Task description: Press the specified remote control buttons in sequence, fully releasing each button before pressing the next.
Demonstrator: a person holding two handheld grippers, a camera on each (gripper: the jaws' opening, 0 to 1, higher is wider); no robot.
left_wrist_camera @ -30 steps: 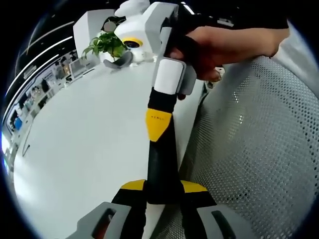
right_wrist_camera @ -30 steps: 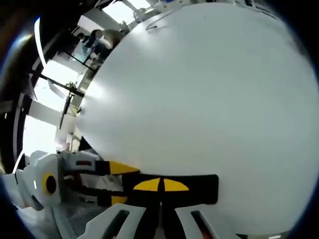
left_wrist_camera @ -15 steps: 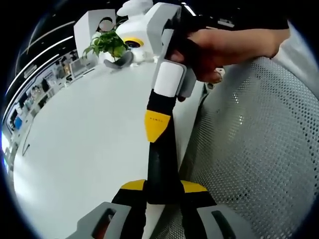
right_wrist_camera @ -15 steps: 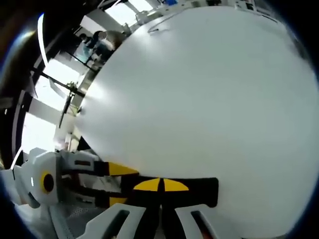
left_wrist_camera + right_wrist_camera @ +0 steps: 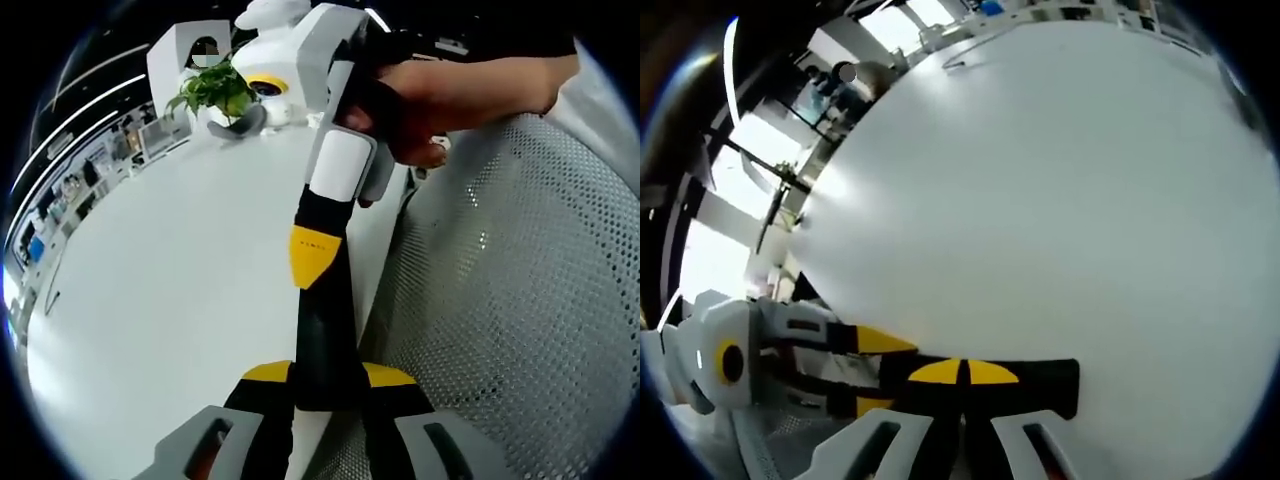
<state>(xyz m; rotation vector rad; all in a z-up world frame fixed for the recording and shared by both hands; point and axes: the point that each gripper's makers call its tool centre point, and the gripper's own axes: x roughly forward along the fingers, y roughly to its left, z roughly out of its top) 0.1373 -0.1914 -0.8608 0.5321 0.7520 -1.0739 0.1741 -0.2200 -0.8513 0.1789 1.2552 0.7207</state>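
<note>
A long black remote (image 5: 325, 340) is held over the edge of the white table (image 5: 170, 280). My left gripper (image 5: 327, 373) is shut on its near end, one yellow-tipped jaw on each side. In the left gripper view my right gripper (image 5: 313, 255) comes down from the top, held by a hand (image 5: 450, 90), its yellow tip shut and resting on the remote's face. In the right gripper view the remote (image 5: 1040, 385) lies across the bottom, with my right gripper (image 5: 965, 372) closed tip-to-tip on it. The left gripper (image 5: 878, 370) grips its left end there. The buttons are hidden.
A potted green plant (image 5: 215, 90) and a white figure with a yellow ring (image 5: 270, 80) stand at the table's far end. A grey perforated chair (image 5: 520, 300) lies right of the table edge. Shelves and windows (image 5: 770, 180) show beyond the table (image 5: 1060, 200).
Almost nothing: the right gripper's tip has crept slightly down the remote and stays on it. The left gripper keeps its hold.
</note>
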